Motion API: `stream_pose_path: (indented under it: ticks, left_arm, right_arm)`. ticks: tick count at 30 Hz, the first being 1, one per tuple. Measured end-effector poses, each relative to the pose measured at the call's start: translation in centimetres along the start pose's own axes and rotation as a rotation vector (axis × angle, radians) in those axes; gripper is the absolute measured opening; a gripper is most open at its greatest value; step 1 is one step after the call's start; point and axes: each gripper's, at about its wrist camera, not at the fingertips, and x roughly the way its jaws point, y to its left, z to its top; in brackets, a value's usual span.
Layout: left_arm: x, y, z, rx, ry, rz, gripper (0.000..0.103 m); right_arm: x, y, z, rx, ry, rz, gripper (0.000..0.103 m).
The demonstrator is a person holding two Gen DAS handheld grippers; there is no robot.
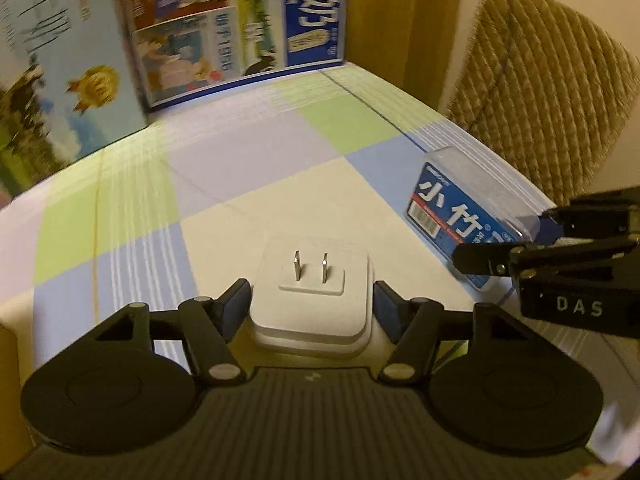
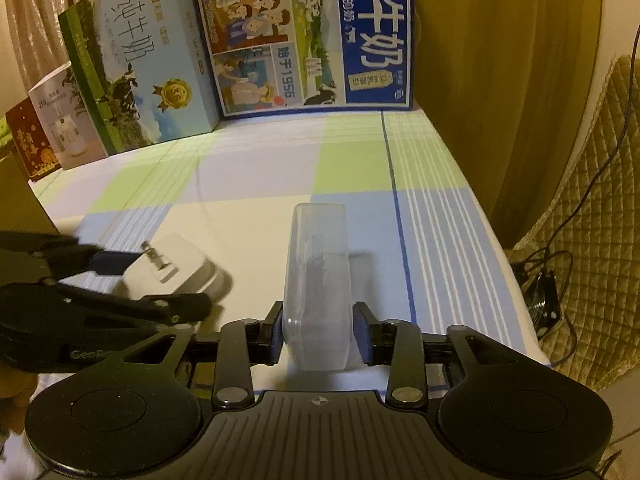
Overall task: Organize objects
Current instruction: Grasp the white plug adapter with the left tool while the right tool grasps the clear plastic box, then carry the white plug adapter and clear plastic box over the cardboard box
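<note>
The white plug adapter (image 1: 312, 300), prongs up on the checked surface (image 1: 224, 184) between the half-open left claw (image 1: 312, 300) pads not yet pressing it, looks light, rigid and smooth-sided (best pinched across its flat flanks), while the right claw (image 2: 320, 332) loosely straddles a clear plastic box (image 2: 318, 280).

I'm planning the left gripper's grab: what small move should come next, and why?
Probably close the left gripper the rest of the way on the white charger. The charger sits between the fingers, prongs up, with thin gaps showing at both pads, so it looks bracketed but not yet gripped. The right gripper flanks the clear box nearby.
</note>
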Motion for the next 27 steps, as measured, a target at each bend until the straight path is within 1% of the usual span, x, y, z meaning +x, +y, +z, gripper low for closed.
stream_pose_path:
  ticks: [2, 4, 5, 6, 9, 13, 16, 20, 24, 27]
  left_arm:
    - [-0.2, 0.0, -0.2, -0.042, -0.007, 0.03, 0.062]
    - [-0.4, -0.5, -0.4, -0.043, -0.012, 0.053, 0.062]
    - [-0.5, -0.7, -0.5, -0.042, -0.017, 0.061, 0.062]
    - [-0.5, -0.7, -0.5, -0.048, -0.02, 0.065, 0.061]
    - [-0.7, -0.7, -0.7, -0.077, -0.022, 0.071, 0.061]
    - [-1.9, -0.7, -1.3, -0.115, -0.01, 0.065, 0.061]
    - [-3.2, -1.0, -1.9, -0.116, -0.009, 0.068, 0.061]
    - [-6.1, -1.2, -2.8, -0.147, -0.018, 0.066, 0.061]
    - [-9.9, -1.8, -4.0, -0.175, -0.034, 0.065, 0.061]
    - [-13.1, -2.8, -4.9, -0.179, -0.044, 0.06, 0.061]
  right_arm:
    - [0.3, 0.2, -0.1, -0.012, -0.002, 0.004, 0.035]
    - [0.6, 0.4, -0.2, -0.013, 0.005, 0.001, 0.035]
    - [0.8, 0.5, -0.1, -0.017, 0.019, -0.007, 0.031]
    - [0.8, 0.5, -0.1, -0.016, 0.023, -0.022, 0.028]
    - [0.2, -0.3, 0.3, 0.034, 0.019, -0.038, 0.028]
    - [-1.5, -0.5, 0.7, 0.06, 0.014, -0.048, 0.028]
    - [-3.4, -0.1, 0.4, 0.066, 0.015, -0.049, 0.028]
    - [-7.0, 0.9, -0.7, 0.06, 0.011, -0.049, 0.028]
    - [-11.5, 2.5, -3.0, 0.052, -0.005, -0.042, 0.028]
    - [-14.6, 3.7, -4.7, 0.077, -0.011, -0.039, 0.028]
